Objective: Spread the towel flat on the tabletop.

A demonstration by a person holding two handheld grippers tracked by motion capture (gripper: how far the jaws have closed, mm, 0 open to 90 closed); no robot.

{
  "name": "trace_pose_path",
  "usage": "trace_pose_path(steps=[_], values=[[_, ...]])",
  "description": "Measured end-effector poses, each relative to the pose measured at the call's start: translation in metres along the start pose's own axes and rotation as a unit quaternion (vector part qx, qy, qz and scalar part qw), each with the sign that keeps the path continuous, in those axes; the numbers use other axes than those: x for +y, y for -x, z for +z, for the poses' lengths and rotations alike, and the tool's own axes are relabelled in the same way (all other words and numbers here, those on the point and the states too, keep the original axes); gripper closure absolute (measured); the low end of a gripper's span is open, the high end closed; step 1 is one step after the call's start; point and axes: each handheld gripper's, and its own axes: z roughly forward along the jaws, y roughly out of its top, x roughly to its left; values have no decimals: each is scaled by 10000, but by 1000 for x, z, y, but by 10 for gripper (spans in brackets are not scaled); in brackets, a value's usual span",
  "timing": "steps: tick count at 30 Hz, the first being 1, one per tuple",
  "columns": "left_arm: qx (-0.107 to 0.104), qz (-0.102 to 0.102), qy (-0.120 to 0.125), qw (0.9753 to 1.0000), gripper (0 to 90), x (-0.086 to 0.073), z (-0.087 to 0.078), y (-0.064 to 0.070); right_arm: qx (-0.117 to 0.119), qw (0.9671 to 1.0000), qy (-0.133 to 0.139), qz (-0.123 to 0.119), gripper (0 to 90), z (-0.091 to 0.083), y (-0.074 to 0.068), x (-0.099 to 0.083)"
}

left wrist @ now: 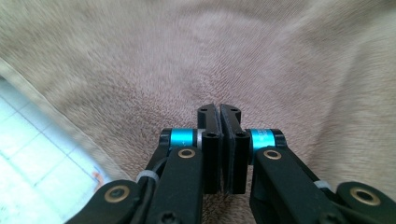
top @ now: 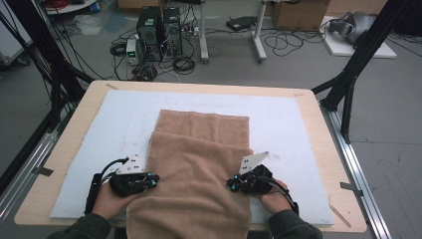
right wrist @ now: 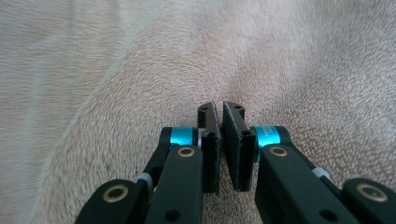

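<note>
The wooden desk [top: 318, 149] carries a pale blue mat [top: 283, 119], bare on both sides and beyond the cloth. A tan towel [top: 199, 164] lies along the mat's middle, its near part folded over the far part, its near end hanging past the desk's front edge. The left gripper [top: 152, 180] and right gripper [top: 233, 185] sit at its side edges, jaws clenched, seemingly pinching towel.

Right gripper [right wrist: 220, 112] over tan towel [right wrist: 116, 60], black jaws nearly closed, a thin gap between them widening slightly toward the tips. Blue rings on either side of the jaws. Towel nap fuzzy, a soft fold curving from upper centre down to lower left. Whether cloth sits pinched between the jaws: unclear.
</note>
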Motion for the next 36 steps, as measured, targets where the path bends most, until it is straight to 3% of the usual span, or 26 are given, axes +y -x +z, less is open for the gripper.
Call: trace_pose_path(steps=[4,6,8,9,13,15,17,19,21,24,26,27,28,30,33,36], values=[[-188,106,210,9995,871,-2,-21,16,168,9995,196,-198,845,-12,-18,0],[-132,213,281,9993,856,1,-26,20,111,9989,414,-163,751,-21,-24,0],[-76,251,241,9994,775,6,-22,18,32,9993,370,-63,709,-25,-21,0],[-61,182,232,9995,728,7,-17,15,-109,9995,299,-34,682,-24,-16,1],[-51,-36,-51,10000,642,6,3,2,-158,9997,108,177,658,-13,-3,-2],[-122,-45,-274,9995,651,2,11,0,-148,9997,-39,176,673,-6,-1,-3],[-202,30,-229,9995,783,-1,10,2,-100,9998,-64,184,759,0,-3,-5],[-244,50,-191,9995,824,-3,7,6,0,9999,-30,103,857,0,-5,-6],[-280,136,-147,9994,834,-5,0,13,164,9999,-48,16,865,-1,-10,-6],[-432,217,-8,9988,836,-8,-17,24,433,9989,36,-159,867,-8,-25,-4],[-433,270,114,9986,828,-10,-27,31,424,9986,176,-254,819,-15,-34,-2],[-372,281,175,9988,799,-11,-30,32,355,9987,287,-207,750,-19,-36,-2],[-341,236,180,9990,739,-10,-31,30,303,9989,305,-163,748,-22,-35,-1],[-312,159,187,9992,683,-9,-29,25,121,9995,249,-119,716,-24,-29,-2],[-301,74,61,9995,637,-9,-18,20,133,9998,115,50,685,-17,-20,-5],[-420,108,-150,9989,704,-13,-9,21,212,9997,-51,77,711,-6,-18,-10]])
